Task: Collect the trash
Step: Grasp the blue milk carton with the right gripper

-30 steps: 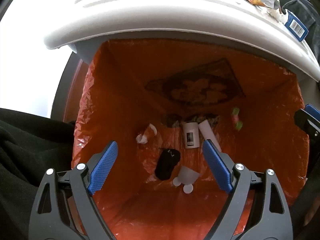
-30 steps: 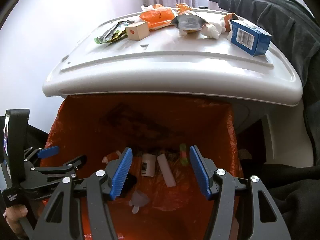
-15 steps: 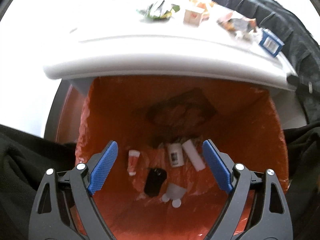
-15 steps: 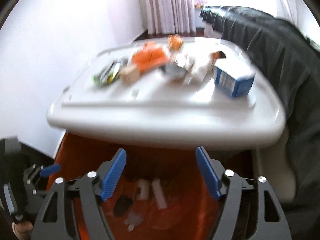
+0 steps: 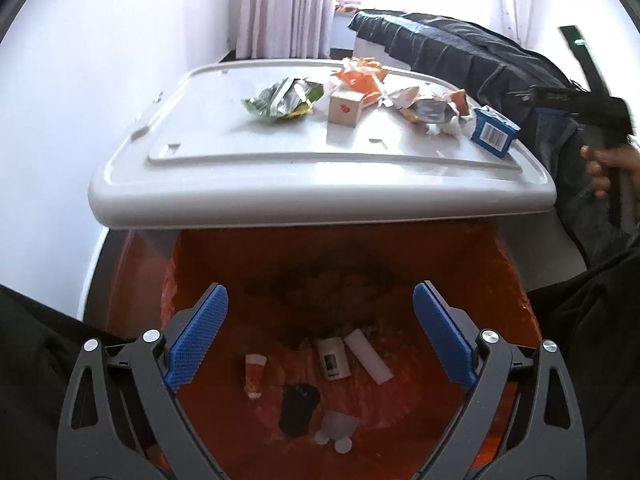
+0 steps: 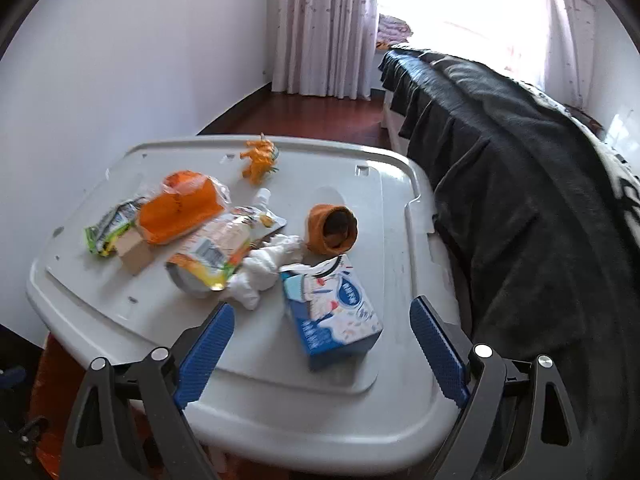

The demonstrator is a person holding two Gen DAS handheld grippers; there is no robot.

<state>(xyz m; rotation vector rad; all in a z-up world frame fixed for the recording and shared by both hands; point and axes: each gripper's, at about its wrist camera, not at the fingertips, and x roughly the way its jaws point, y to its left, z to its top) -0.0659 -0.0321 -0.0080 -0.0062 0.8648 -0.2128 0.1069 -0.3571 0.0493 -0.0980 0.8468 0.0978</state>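
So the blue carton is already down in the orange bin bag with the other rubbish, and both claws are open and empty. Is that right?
Not quite. The blue carton is not in the orange bin bag; it lies on the grey lid, as the right wrist view shows. The rest holds: the left claw and right claw are open and empty.

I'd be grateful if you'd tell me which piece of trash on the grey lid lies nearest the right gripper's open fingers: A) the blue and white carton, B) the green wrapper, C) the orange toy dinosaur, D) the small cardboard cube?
A: in the right wrist view the blue and white carton lies on the grey lid just ahead of the right gripper, between its spread, empty fingers; the other items sit farther off.
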